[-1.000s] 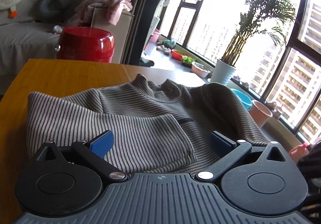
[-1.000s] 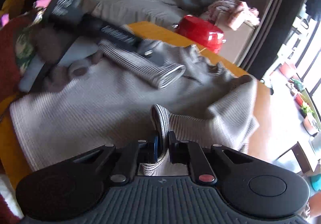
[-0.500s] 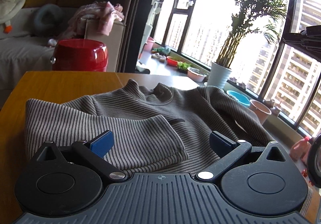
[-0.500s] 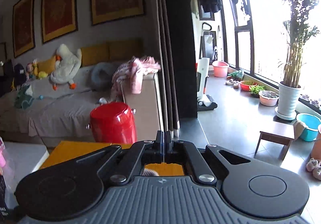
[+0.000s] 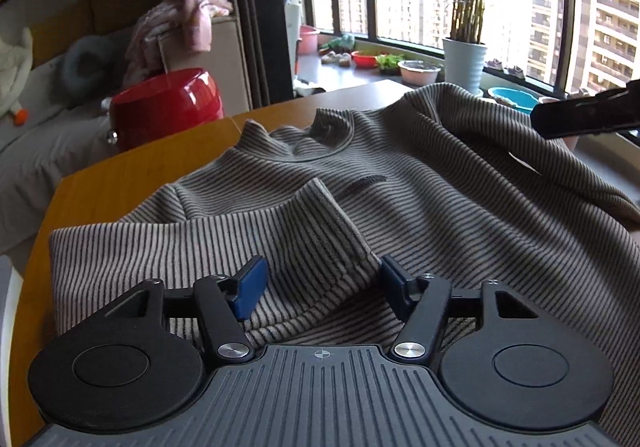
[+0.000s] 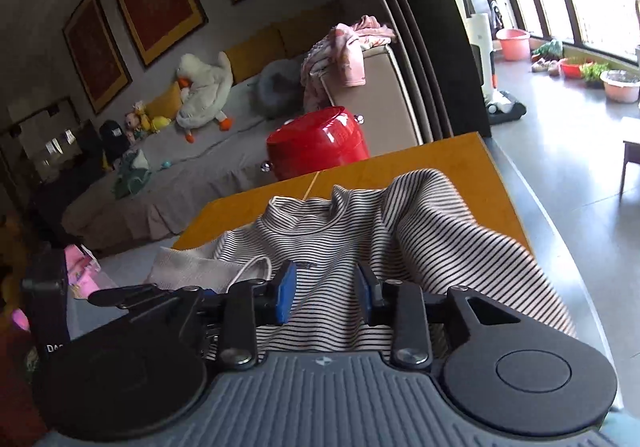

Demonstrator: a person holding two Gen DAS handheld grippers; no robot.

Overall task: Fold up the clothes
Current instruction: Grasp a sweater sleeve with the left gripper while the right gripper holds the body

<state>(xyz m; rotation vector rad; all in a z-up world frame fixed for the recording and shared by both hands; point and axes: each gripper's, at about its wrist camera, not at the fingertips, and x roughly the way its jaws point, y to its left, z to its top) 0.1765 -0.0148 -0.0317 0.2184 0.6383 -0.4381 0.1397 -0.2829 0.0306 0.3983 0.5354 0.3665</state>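
Looking L to R in left wrist view: red tub (image 5: 164, 107) sits far left, past the wooden table (image 5: 120, 183) edge. Striped sweater (image 5: 400, 199) lies spread on the table, collar at far side, filling centre and right of frame. Its left sleeve (image 5: 280, 243) is folded in across the body, cuff end near centre. Left gripper (image 5: 320, 283) is low over the near part of the sweater, blue pads spread wide, released, nothing between them; the sleeve cuff lies between the pads but isn't pinched. Potted plant (image 5: 466, 63) stands far right by the window. Right gripper's black body pokes in at the right edge, above the sweater's right shoulder.

Right wrist view: sofa w/ a plush goose (image 6: 204, 87) far left, red tub (image 6: 320, 143) centre-far, just beyond the table (image 6: 440, 159). Sweater (image 6: 360, 231) covers the near table, its right side bunched up in a ridge. Right gripper (image 6: 326, 291) is over the sweater body near the collar, pads apart, released, gripping nothing. Left gripper's black linkage is visible at near left beside the folded sleeve.
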